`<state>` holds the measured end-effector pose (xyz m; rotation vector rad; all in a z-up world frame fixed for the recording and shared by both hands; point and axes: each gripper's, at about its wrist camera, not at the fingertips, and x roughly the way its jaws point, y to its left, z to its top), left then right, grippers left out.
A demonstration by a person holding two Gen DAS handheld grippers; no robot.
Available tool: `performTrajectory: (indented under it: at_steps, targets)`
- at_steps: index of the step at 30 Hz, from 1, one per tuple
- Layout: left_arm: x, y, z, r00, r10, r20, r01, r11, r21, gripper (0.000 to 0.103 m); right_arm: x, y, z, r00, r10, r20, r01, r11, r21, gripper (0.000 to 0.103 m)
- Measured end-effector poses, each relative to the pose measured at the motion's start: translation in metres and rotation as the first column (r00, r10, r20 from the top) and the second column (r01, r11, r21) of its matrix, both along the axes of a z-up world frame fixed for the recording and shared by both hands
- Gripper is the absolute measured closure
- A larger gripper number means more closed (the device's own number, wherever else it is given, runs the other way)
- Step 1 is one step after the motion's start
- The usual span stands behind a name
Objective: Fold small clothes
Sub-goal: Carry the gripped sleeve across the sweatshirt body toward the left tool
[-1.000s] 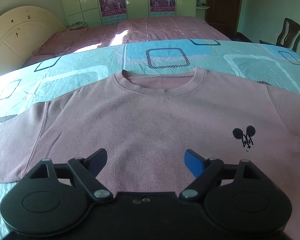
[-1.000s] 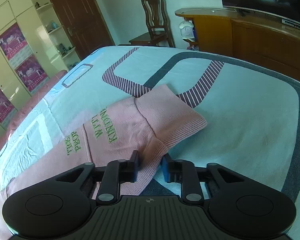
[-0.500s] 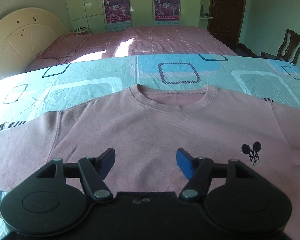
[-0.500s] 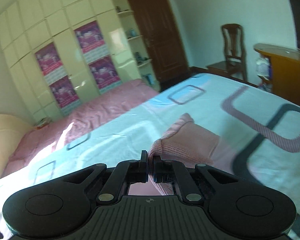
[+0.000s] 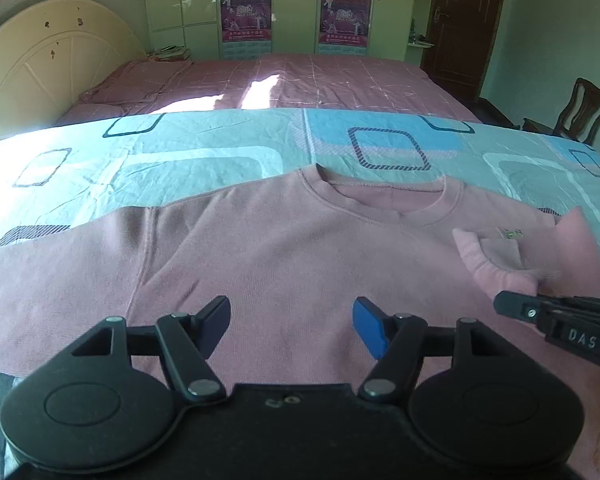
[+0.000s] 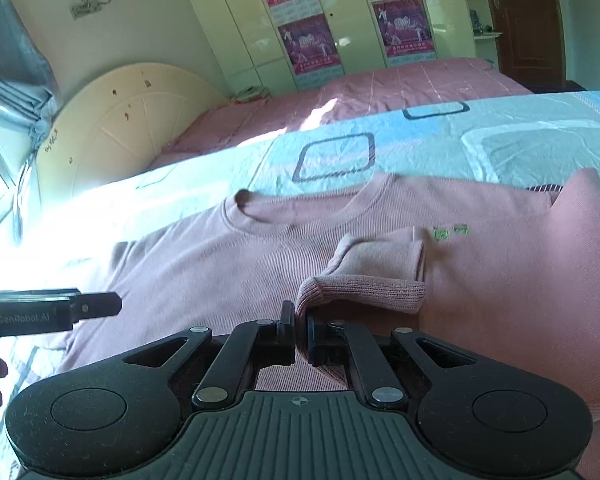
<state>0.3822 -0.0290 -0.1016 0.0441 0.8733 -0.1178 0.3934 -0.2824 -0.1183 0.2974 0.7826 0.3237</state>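
Right gripper (image 6: 300, 330), jaws opening around the ribbed cuff (image 6: 360, 290), should lay it flat across the pink knit sweatshirt (image 5: 300, 248); left gripper (image 5: 291, 322), at its nine o'clock, wide, empty.

A bed (image 5: 340, 80) carries everything, its pink checked cover bare at the far end by the cream headboard (image 5: 40, 68). Ahead of the left gripper (image 5: 292, 324) a light blue sheet (image 5: 204, 156) with rounded-square outlines is spread across the bed. Directly on that sheet, under and in front of both grippers, lies a pink sweatshirt (image 5: 284, 256), front up; one sleeve seems folded in over its chest.
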Motion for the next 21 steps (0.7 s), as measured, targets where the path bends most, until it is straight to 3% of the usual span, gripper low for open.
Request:
performTrajectory:
  at_steps: [1,2,3,8,12,16,21]
  targets:
    - [0.000,-0.004,-0.002,1.000,-0.017,-0.004,0.017,1.000,-0.014,0.031,-0.004,-0.001,-0.001,1.000,0.001,-0.005,0.000,1.000,0.027,0.063]
    - [0.001,-0.008,-0.003,0.999,-0.031,-0.006,0.031,0.999,-0.025,0.030,-0.007,-0.003,-0.001,1.000,-0.001,-0.001,0.001,0.999,0.051,0.049]
    - [0.001,-0.013,-0.004,0.999,-0.047,-0.009,0.047,0.998,-0.032,0.030,-0.011,-0.005,0.001,1.000,0.004,0.015,-0.005,0.998,0.058,0.028]
    - [0.002,-0.032,-0.012,0.996,-0.093,-0.014,0.093,0.995,-0.031,0.030,-0.025,-0.010,0.014,0.996,0.087,0.034,-0.090,0.991,0.098,0.027]
    - [-0.002,-0.058,-0.020,0.982,-0.186,-0.017,0.186,0.982,-0.012,0.030,-0.049,-0.046,0.018,0.998,-0.058,0.033,0.058,0.998,0.007,0.027]
    - [-0.013,-0.097,-0.030,0.952,-0.306,-0.025,0.306,0.952,-0.016,0.030,-0.072,-0.093,0.014,0.972,-0.235,0.010,0.234,0.968,-0.088,0.027]
    - [-0.019,-0.137,-0.050,0.933,-0.359,-0.011,0.359,0.932,0.043,0.030,-0.090,-0.123,0.003,0.940,-0.341,-0.020,0.332,0.925,-0.186,0.027]
